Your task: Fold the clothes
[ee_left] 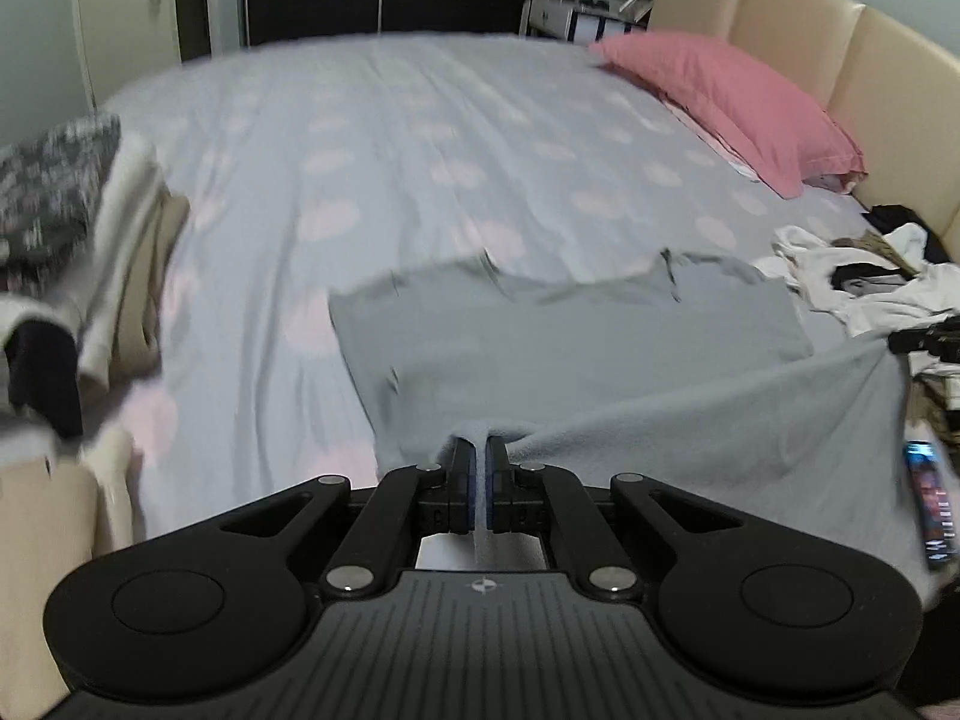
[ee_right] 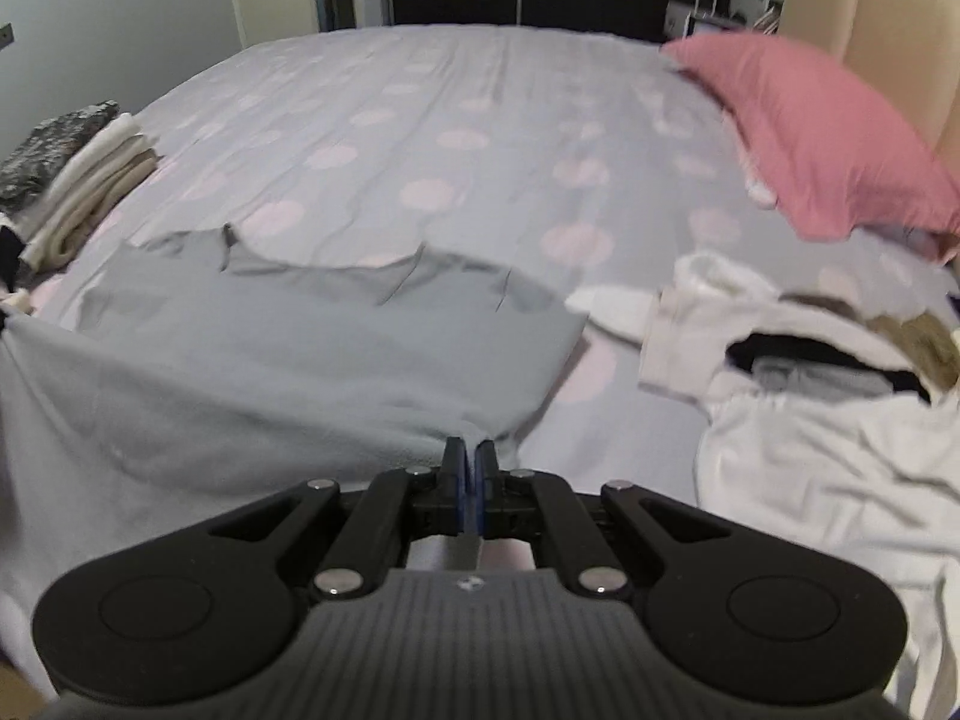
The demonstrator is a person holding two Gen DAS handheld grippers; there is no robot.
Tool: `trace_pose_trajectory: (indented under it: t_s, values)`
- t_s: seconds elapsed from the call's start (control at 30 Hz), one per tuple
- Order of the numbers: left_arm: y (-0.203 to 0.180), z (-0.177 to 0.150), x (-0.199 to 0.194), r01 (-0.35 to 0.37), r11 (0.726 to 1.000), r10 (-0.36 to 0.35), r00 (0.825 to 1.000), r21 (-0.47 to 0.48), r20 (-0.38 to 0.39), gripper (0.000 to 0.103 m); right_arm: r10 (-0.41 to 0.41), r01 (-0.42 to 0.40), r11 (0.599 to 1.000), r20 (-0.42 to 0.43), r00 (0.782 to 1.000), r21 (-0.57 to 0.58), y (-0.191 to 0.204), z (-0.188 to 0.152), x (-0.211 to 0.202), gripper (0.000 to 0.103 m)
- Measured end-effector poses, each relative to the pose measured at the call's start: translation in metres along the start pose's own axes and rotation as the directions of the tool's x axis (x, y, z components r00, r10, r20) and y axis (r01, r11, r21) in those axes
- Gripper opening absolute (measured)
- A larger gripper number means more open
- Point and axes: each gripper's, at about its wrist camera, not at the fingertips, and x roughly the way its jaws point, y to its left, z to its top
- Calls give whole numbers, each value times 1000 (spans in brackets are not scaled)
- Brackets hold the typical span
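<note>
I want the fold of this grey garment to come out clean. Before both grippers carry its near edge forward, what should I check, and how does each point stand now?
1. Left gripper shut on the grey garment: ok, cloth is pinched between the pads.
2. Right gripper shut on the same garment: ok.
3. Hem between the two grips taut: cannot tell; it sags a little.
4. Far part lying flat on the bed sheet: not ok, the far edge is creased and ragged.
5. Landing area free of the unfolded white pile: ok, the pile lies beside the garment.
6. Folded stack out of the way: ok.
</note>
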Motion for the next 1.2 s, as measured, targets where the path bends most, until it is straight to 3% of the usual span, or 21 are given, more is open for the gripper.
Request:
trace_pose_trajectory:
  t_s: [0.2, 0.37, 0.43, 0.63, 0.8, 0.9, 1.0, 1.2]
  values:
    - [-4, -7, 30, -41, 998, 42, 999, 43, -17, 2, -25, 25, 1000, -50, 998, -16, 6, -2, 26, 5]
    - [-5, -14, 33, -64, 996, 65, 998, 62, -11, 9, -29, 30, 999, -40, 999, 15, -2, -9, 24, 29]
    - [-5, -16, 30, -93, 993, 93, 996, 70, 3, 16, -35, 36, 999, -27, 999, 25, -7, -14, 19, 29]
    - [-11, -20, 12, -150, 985, 147, 988, 79, 48, 26, -105, 104, 994, 32, 994, 43, -18, -23, 1, 31]
    - [-33, -27, -5, -118, 978, 109, 992, 174, 59, 26, -26, 27, 999, 26, 999, -29, 5, -37, -9, 31]
    - [-59, -39, -8, -74, 962, 65, 997, 262, 45, 26, 39, -40, 992, -9, 999, -119, 33, -50, -14, 31]
    - [-85, -61, -8, -13, 936, 15, 1000, 352, -2, 26, 106, -119, 957, -63, 992, -263, 71, -72, -21, 31]
    - [-133, -106, -8, 61, 847, -24, 997, 529, -77, 27, 138, -193, 870, -152, 979, -454, 122, -118, -29, 34]
